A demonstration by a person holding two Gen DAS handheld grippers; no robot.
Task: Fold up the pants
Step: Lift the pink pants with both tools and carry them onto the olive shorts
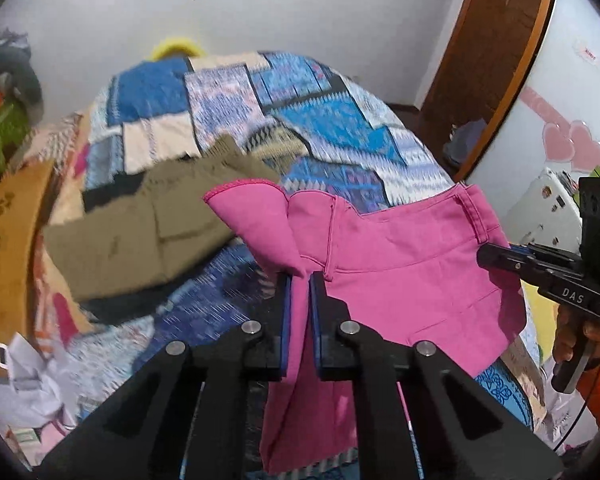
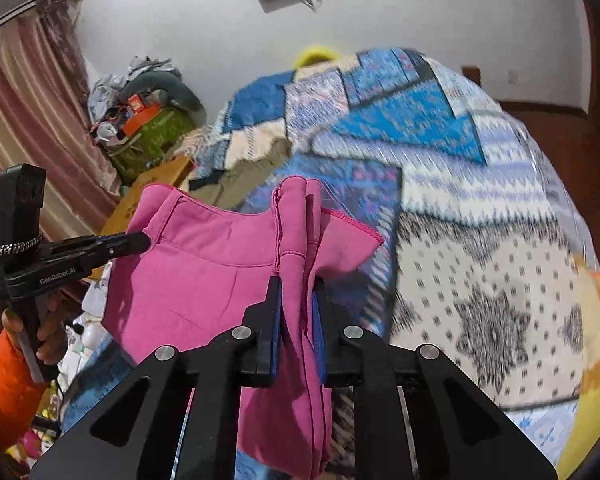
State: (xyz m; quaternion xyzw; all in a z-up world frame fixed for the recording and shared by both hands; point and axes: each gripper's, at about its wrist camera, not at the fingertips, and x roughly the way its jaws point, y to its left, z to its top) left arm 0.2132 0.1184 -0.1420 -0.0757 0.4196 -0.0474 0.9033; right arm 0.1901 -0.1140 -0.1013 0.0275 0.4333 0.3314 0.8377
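Observation:
The pink pants [image 1: 400, 264] hang in the air above the bed, stretched between both grippers. My left gripper [image 1: 299, 280] is shut on one end of the waistband, with cloth bunched between its blue pads. My right gripper [image 2: 298, 284] is shut on the other end, with folds of pink cloth [image 2: 220, 264] between its pads. Each gripper shows in the other's view: the right one [image 1: 496, 258] at the far right, the left one [image 2: 136, 242] at the far left. The legs hang down out of sight.
A bed with a blue patchwork blanket [image 1: 332, 120] lies below. Olive-brown pants [image 1: 148, 232] lie on its left part. An orange cloth [image 1: 8, 240] and crumpled paper [image 1: 36, 384] sit at the left edge. A pile of bags [image 2: 148, 120] stands by the curtain. A wooden door [image 1: 492, 60] is at right.

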